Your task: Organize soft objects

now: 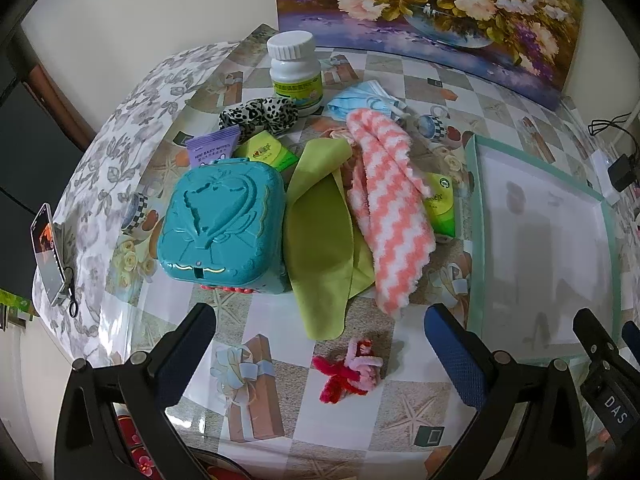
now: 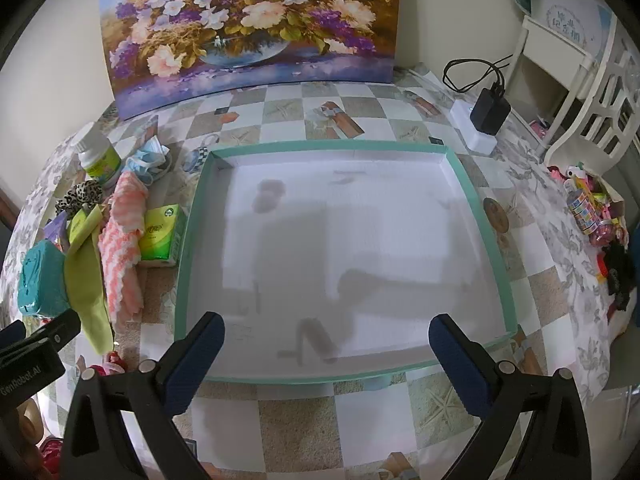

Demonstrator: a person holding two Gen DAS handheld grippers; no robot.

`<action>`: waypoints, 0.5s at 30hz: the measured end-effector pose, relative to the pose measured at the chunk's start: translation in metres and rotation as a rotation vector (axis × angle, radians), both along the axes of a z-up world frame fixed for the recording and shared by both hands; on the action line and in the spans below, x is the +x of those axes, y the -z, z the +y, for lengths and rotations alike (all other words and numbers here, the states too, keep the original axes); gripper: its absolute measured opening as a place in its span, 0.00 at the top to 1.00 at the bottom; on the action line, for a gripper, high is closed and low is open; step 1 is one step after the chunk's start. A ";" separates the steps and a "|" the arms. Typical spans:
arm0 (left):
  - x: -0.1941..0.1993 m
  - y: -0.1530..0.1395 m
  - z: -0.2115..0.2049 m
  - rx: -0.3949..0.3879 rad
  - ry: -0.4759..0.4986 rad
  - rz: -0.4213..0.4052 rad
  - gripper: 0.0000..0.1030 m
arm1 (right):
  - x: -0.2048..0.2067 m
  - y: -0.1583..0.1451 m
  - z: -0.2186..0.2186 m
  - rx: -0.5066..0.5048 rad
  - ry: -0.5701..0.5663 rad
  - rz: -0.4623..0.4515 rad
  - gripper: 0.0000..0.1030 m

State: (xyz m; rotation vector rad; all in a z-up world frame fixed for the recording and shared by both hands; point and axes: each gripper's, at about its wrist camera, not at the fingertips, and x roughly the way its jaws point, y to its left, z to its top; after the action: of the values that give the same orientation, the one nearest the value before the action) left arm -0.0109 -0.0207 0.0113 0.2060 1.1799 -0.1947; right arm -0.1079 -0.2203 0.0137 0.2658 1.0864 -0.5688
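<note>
Both grippers hang over the desk [image 2: 304, 432] with jaws spread wide and nothing between them: the left gripper [image 1: 320, 344] above the red-and-pink pipe-cleaner tangle [image 1: 347, 369], the right gripper [image 2: 326, 342] above the tray [image 2: 188, 248]. A striped sock [image 1: 386, 216] and green cloth [image 1: 320, 240] lie side by side left of the tray, long axes running away from the cameras. Beside them sit a teal box [image 1: 222, 224], scrunchie [image 1: 260, 114], mask [image 1: 362, 98] and bottle [image 1: 294, 74]. Only shadows show in the tray.
</note>
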 end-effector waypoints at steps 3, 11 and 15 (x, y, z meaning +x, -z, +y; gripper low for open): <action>0.000 0.000 -0.001 0.003 0.005 0.001 0.00 | 0.001 0.001 0.000 0.003 0.002 0.004 0.00; -0.001 -0.001 -0.004 0.007 0.019 0.001 0.00 | 0.001 0.002 0.000 0.008 0.005 0.012 0.00; -0.001 -0.001 -0.004 0.008 0.020 0.001 0.00 | 0.001 0.002 0.000 0.008 0.004 0.012 0.00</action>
State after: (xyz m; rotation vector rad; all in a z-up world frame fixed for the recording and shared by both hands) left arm -0.0123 -0.0243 0.0120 0.2243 1.1798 -0.2076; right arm -0.1065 -0.2204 0.0120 0.2717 1.1007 -0.5700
